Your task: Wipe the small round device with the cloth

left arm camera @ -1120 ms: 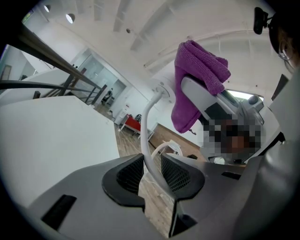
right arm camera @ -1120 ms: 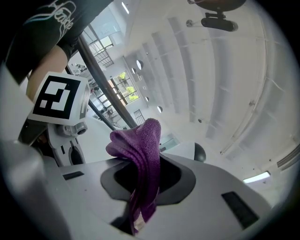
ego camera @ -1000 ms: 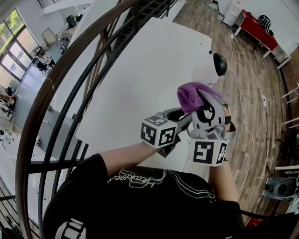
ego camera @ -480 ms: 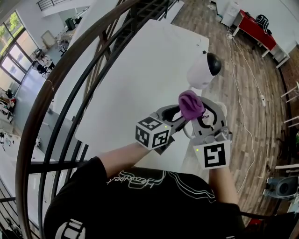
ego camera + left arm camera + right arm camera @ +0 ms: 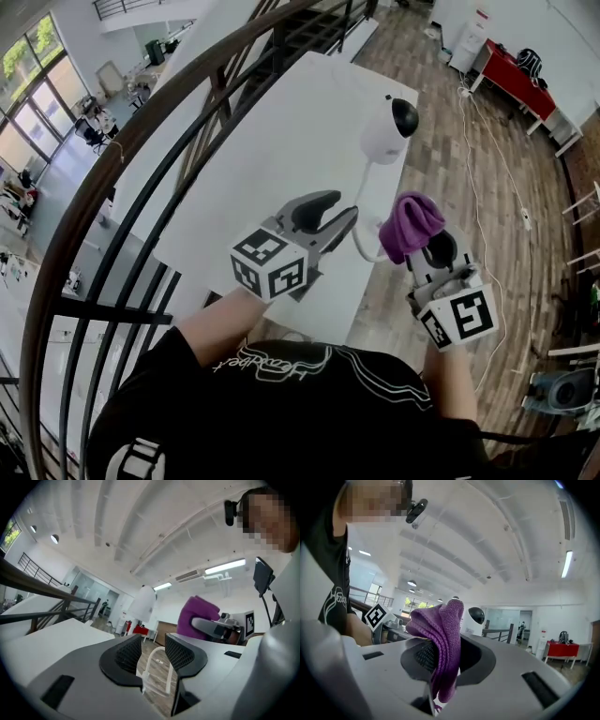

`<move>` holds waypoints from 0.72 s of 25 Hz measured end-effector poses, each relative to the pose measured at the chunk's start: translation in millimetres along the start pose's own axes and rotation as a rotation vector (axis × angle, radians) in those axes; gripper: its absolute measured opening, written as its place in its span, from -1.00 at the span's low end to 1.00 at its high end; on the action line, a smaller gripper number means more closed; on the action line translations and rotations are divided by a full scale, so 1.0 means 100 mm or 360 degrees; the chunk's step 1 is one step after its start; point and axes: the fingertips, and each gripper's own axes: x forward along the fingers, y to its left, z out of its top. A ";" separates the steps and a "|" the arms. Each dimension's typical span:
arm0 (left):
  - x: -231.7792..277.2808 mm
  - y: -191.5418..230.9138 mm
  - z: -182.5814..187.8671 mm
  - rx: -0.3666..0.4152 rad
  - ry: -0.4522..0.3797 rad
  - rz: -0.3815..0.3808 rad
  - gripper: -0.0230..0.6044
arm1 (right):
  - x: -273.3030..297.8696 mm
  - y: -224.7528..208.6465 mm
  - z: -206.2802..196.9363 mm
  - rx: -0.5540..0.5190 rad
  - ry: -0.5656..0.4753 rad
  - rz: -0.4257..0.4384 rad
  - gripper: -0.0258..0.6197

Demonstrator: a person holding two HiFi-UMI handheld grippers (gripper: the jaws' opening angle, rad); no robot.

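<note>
The small round device [image 5: 382, 129], white with a black lens, stands on the white table [image 5: 272, 122] near its right edge. It also shows in the left gripper view [image 5: 142, 604] and the right gripper view [image 5: 472, 618]. My right gripper [image 5: 424, 242] is shut on the bunched purple cloth [image 5: 411, 223], held up to the right of the table, short of the device. The cloth [image 5: 443, 639] fills its jaws. My left gripper [image 5: 345, 208] stands open over the table's near edge. In the gap of its jaws [image 5: 152, 646] the device's white cable [image 5: 157, 667] shows, untouched by the pads.
A dark curved railing [image 5: 141, 178] sweeps along the table's left side. Wooden floor [image 5: 469, 159] lies right of the table, with a cord trailing across it and a red table [image 5: 525, 80] farther off. The device's cable [image 5: 359, 246] hangs over the table's near edge.
One second ago the cloth was pressed against the device with both grippers close together. Both have drawn back toward me and apart, and the left jaws stand wider.
</note>
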 end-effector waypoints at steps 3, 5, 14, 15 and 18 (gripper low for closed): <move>-0.26 -0.38 0.15 0.0077 -0.0040 -0.0028 -0.65 | -0.27 0.14 0.02 0.0124 -0.0033 0.0069 -0.73; -0.38 -0.79 0.14 0.0141 -0.0041 -0.0057 -0.81 | -0.60 0.21 0.01 0.0199 -0.0059 0.0104 -0.73; -0.97 -2.66 -0.02 0.0233 0.0012 -0.0199 -0.90 | -2.15 0.79 0.19 0.0309 -0.0077 0.0240 -0.73; -1.04 -2.82 -0.07 0.0275 0.0025 -0.0198 -0.90 | -2.29 0.88 0.19 0.0329 -0.0072 0.0262 -0.73; -1.17 -3.18 -0.29 0.0384 0.0113 -0.0175 -0.90 | -2.63 1.09 0.16 0.0382 -0.0045 0.0316 -0.73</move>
